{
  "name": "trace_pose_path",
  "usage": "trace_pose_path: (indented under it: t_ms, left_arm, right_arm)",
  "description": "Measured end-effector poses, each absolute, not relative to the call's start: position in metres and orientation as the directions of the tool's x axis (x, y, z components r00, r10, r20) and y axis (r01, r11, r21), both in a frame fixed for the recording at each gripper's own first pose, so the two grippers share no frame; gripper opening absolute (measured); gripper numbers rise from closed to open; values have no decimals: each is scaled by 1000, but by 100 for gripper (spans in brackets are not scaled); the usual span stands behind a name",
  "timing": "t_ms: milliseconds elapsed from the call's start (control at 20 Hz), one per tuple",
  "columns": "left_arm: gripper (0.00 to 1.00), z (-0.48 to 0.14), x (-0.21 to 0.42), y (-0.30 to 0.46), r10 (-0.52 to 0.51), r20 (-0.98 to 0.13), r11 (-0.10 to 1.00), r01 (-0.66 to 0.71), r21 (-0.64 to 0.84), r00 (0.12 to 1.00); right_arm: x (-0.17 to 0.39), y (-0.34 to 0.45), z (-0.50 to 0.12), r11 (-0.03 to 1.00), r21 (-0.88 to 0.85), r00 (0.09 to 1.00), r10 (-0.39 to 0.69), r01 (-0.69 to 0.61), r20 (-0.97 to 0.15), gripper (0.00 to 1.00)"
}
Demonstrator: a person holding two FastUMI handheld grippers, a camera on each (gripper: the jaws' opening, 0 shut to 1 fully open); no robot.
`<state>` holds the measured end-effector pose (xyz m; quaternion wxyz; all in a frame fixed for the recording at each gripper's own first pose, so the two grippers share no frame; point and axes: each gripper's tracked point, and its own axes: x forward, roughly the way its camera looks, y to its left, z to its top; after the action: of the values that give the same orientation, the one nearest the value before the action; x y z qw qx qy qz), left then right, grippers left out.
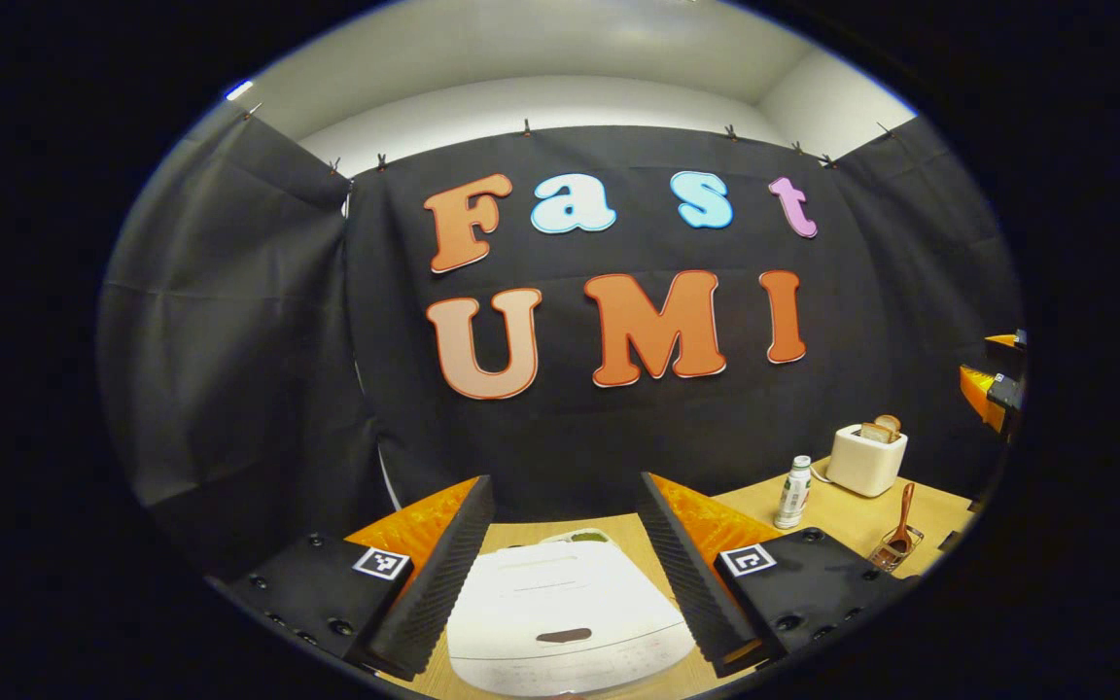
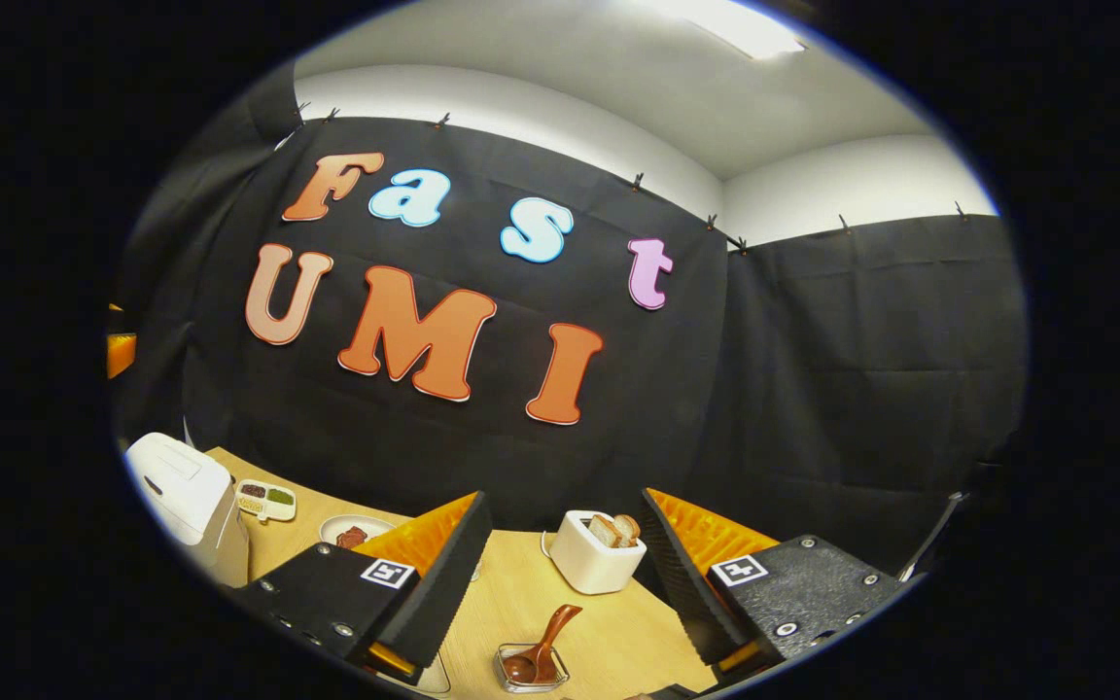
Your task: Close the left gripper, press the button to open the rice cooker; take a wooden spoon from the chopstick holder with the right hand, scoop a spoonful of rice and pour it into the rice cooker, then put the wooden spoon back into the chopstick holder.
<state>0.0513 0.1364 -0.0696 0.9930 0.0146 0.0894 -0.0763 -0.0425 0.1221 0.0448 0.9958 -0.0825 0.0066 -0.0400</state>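
The white rice cooker [image 1: 560, 603] sits with its lid down, directly below my left gripper [image 1: 565, 481], which is open and hovers above it. A dark oval button [image 1: 565, 636] shows on the lid's near side. The cooker [image 2: 186, 496] also appears at the far left of the right gripper view. A brown wooden spoon [image 2: 541, 642] stands in a small clear holder [image 2: 531, 671] just ahead of my right gripper [image 2: 565, 498], which is open and holds nothing. The same spoon [image 1: 902, 520] shows at the right of the left gripper view.
A white toaster [image 2: 597, 554] with bread slices stands behind the spoon. A small divided dish [image 2: 265, 499] of grains and a plate [image 2: 351, 532] lie beside the cooker. A white bottle [image 1: 794, 491] stands on the wooden table [image 2: 618, 632].
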Motion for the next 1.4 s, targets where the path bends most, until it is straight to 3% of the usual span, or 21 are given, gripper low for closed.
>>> trace_pose_path:
  t_ms: [200, 300, 400, 450, 650, 750, 900, 1200, 1250, 1300, 1400]
  left_arm:
    - [100, -90, 56, 154, -136, -269, 990, 140, -5, 953]
    - [96, -109, 59, 155, -145, -341, 989, 143, -32, 929]
    - [100, -135, 58, 149, -158, -438, 987, 145, -63, 885]
    - [95, -150, 57, 150, -155, -488, 988, 134, -78, 859]
    - [11, -199, 44, 137, -187, -662, 981, 106, -161, 726]
    - [5, -207, 45, 132, -218, -706, 974, 100, -206, 674]
    - [5, -230, 34, 118, -285, -782, 952, 70, -297, 555]
    - [5, -274, 10, 111, -271, -886, 948, -55, -313, 375]
    - [4, -273, 26, 107, -264, -858, 946, -55, -320, 440]
    - [6, -279, 24, 112, -248, -878, 953, -61, -298, 410]
    - [5, -276, 33, 116, -209, -877, 960, -83, -269, 434]
  right_arm:
    - [-38, 143, 52, 983, -181, 1000, -26, 24, -6, 95]
    - [-40, 142, 56, 983, -186, 1000, -9, 10, 5, 95]
    - [-41, 142, 56, 983, -183, 1000, -6, 6, 4, 95]
    - [-40, 141, 54, 984, -178, 1000, -9, 9, -1, 95]
    - [-48, 122, 47, 983, -180, 999, -48, 44, -22, 95]
    - [-53, 106, 44, 979, -193, 997, -75, 67, -33, 95]
    - [-58, 87, 38, 974, -212, 994, -98, 86, -51, 95]
    - [-41, 62, 24, 980, -193, 996, -67, 55, -57, 95]
    - [-36, 59, 22, 982, -184, 997, -57, 45, -60, 95]
    - [-33, 58, 18, 984, -173, 997, -44, 31, -67, 95]
    - [-25, 52, 10, 988, -155, 996, -29, 16, -82, 95]
